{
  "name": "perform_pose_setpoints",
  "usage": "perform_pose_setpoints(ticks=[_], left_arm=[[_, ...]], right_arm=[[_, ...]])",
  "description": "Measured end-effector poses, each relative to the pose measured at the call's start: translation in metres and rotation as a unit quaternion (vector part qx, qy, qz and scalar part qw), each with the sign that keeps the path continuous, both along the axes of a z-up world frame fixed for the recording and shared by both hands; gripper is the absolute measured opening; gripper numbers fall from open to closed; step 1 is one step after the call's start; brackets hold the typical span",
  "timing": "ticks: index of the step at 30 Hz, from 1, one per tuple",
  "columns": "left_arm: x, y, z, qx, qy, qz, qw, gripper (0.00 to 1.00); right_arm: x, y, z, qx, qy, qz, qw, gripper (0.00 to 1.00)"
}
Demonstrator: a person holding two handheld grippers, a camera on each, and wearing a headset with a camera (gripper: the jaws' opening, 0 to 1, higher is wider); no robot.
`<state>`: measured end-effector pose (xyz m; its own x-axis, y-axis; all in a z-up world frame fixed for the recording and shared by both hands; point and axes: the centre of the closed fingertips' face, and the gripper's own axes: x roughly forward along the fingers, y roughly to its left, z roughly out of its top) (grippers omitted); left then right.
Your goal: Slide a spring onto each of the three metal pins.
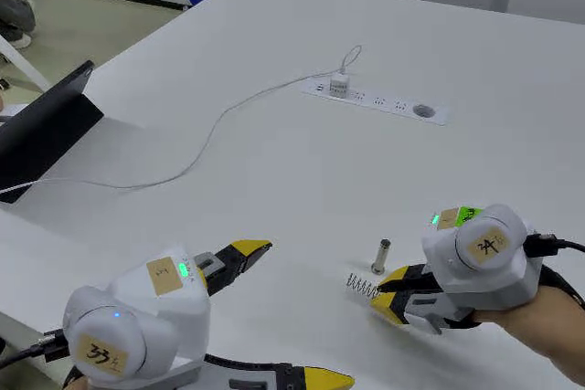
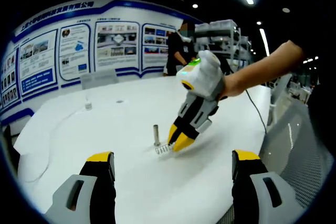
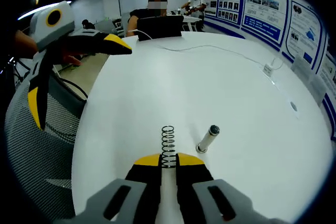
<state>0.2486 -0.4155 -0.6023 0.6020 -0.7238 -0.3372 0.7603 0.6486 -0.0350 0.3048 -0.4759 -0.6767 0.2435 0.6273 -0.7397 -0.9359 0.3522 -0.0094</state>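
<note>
A small metal pin (image 1: 381, 256) stands upright on the white table (image 1: 302, 162). My right gripper (image 1: 388, 296) is shut on one end of a coiled spring (image 1: 362, 285), which sticks out toward the left just below the pin. In the right gripper view the spring (image 3: 167, 145) rises from between the closed yellow tips (image 3: 168, 161), with the pin (image 3: 208, 138) close to its right. My left gripper (image 1: 297, 312) is wide open near the table's front edge, with nothing between its fingers. In the left gripper view my right gripper (image 2: 176, 142) holds the spring (image 2: 162, 149) beside the pin (image 2: 156, 134).
A dark tablet (image 1: 41, 130) leans at the left edge, with a white cable (image 1: 210, 134) running to a charger (image 1: 340, 87) in a recessed socket strip (image 1: 379, 102). People stand and sit in the background. A mesh chair (image 3: 37, 150) is beside the table.
</note>
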Motion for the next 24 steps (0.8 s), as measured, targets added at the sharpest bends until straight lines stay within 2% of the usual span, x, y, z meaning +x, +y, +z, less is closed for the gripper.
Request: perform_pose_setpoints(ticks=[4,8,13,17,19,21,24], left_arm=[[0.002,0.003,-0.003,0.015,0.001,-0.001,0.9999,0.93],[0.004,-0.002,0.0,0.017,0.0,-0.007,0.9998,0.91],[0.005,-0.022,0.009,0.015,-0.011,-0.039,0.9991,0.86],[0.002,-0.043,0.013,0.002,-0.006,-0.076,0.9971,0.76],[0.002,-0.05,0.014,0.005,-0.011,-0.085,0.9963,0.72],[0.003,-0.057,0.017,0.017,-0.03,-0.091,0.9953,0.75],[0.003,-0.064,0.02,0.008,-0.03,-0.095,0.995,0.74]], right_arm=[[-0.002,-0.008,0.009,-0.011,-0.028,0.022,0.9993,0.1],[-0.009,-0.014,0.018,-0.014,-0.039,0.038,0.9984,0.1],[-0.02,-0.019,0.039,0.002,-0.053,0.055,0.9971,0.1],[-0.028,-0.026,0.054,0.005,-0.074,0.079,0.9941,0.1],[-0.031,-0.029,0.059,0.003,-0.078,0.084,0.9933,0.1],[-0.034,-0.033,0.066,0.005,-0.083,0.09,0.9925,0.1],[-0.041,-0.039,0.075,0.009,-0.087,0.099,0.9912,0.1]])
